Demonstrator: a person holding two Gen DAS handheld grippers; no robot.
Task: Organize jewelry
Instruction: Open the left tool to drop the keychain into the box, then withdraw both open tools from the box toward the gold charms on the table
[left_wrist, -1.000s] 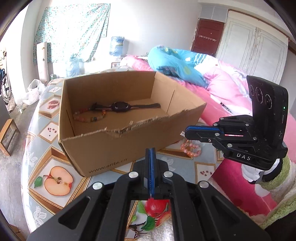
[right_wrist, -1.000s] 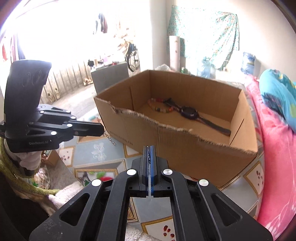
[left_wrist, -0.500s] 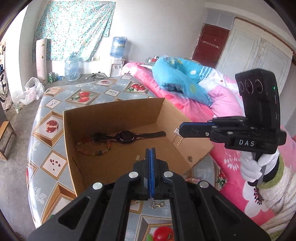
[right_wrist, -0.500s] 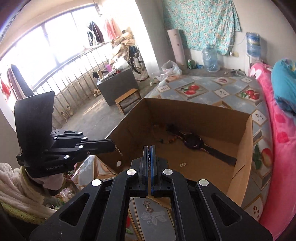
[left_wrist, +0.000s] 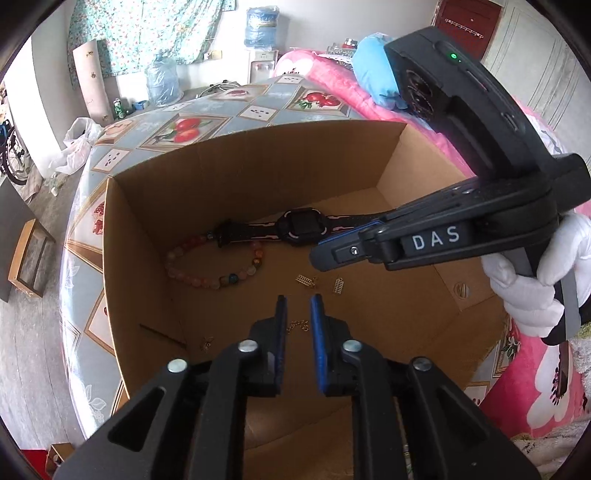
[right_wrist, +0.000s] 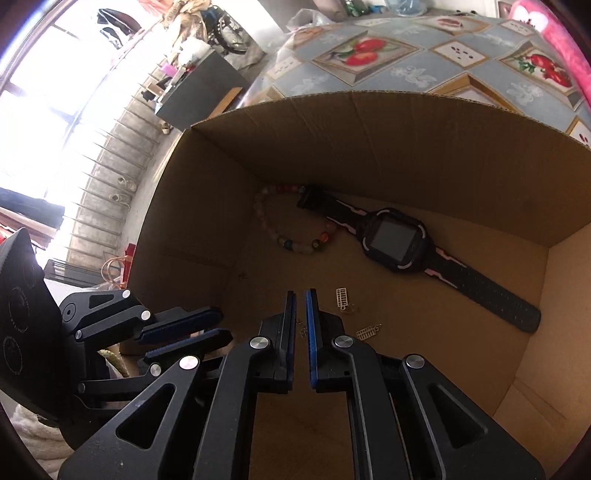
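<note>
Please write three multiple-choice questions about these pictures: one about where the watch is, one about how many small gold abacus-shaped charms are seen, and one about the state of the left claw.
1. Where does the black watch lie?
A. On the floor of the cardboard box
B. On the pink bedding
C. On the tablecloth outside the box

2. How many small gold abacus-shaped charms lie on the box floor?
A. None
B. Two
C. Five

3. What state is the left claw in?
A. Pressed shut on the bead bracelet
B. Clamped on the watch strap
C. Pads apart, pressing on nothing

Answers:
1. A: the watch rests flat inside the box, next to the bead bracelet.
2. B: one charm and a second charm show in the left wrist view.
3. C: a clear gap shows between the blue pads, the jaws are opening, and only a thin gold chain lies on the floor below.
</note>
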